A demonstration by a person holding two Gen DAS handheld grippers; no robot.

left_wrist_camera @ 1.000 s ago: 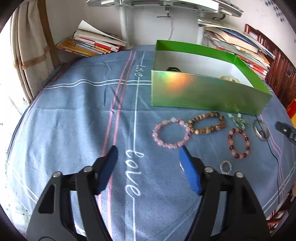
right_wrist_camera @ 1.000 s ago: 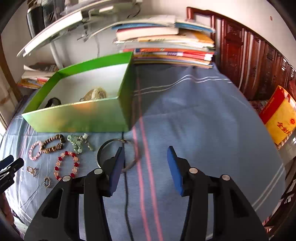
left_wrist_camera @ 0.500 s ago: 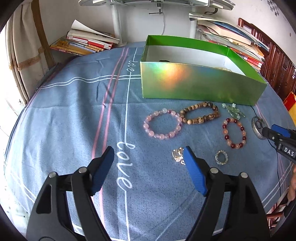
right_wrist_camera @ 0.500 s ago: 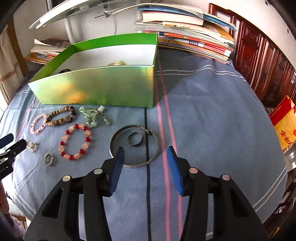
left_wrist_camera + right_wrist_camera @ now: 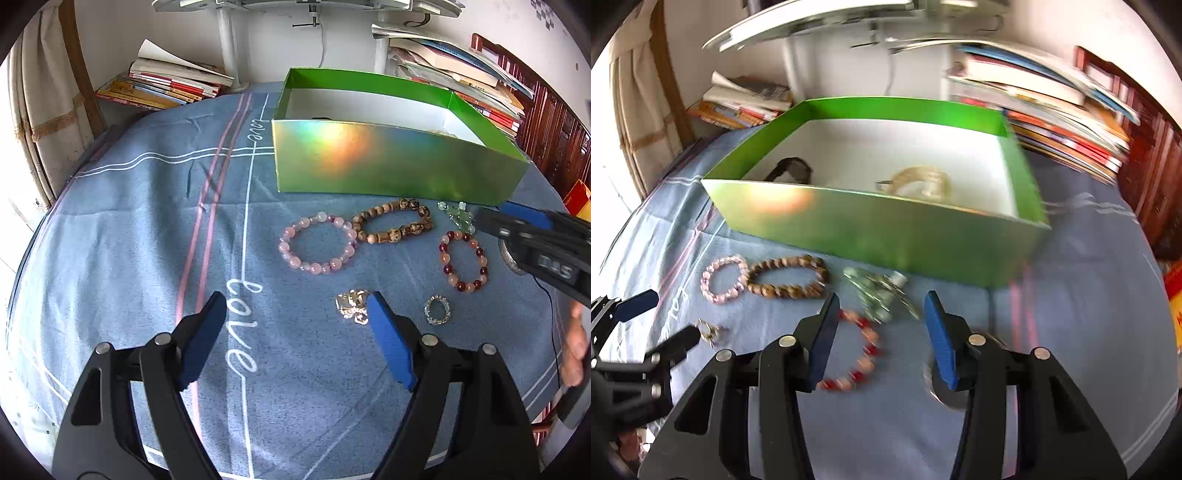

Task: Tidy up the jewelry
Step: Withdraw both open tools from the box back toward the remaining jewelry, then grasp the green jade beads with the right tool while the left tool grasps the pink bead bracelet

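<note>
My left claw (image 5: 295,328) is spread wide and holds nothing, hovering low over the blue cloth (image 5: 129,229) that covers the counter. Its right finger (image 5: 388,347) sits just beside a small gold charm (image 5: 351,305), touching or nearly so; I cannot tell which. Near that lies a clear crystal ring (image 5: 437,310).

Ahead of the left claw I see a pink bracelet (image 5: 317,248), and touching it on the right a brown wooden bracelet (image 5: 393,226). Further right is a red bracelet (image 5: 464,261), with a pale green beaded piece (image 5: 456,217) between it and the green box (image 5: 388,170).

My right claw (image 5: 882,332) is also wide and empty. It hangs over the red bracelet (image 5: 857,354) and the green piece (image 5: 882,295), both lying between its fingers in the view; this frame is blurred. A silver bangle (image 5: 942,391) shows partly under the right finger (image 5: 940,339). In the left view the right claw reaches in from the right edge, above the bangle.

The box stands open on the cloth, just behind the row of bracelets. Inside, on its white floor, are a dark item (image 5: 792,170) at the left and a pale yellowish bracelet (image 5: 921,182) toward the right. Stacks of books (image 5: 166,85) lie behind the counter on both sides.
</note>
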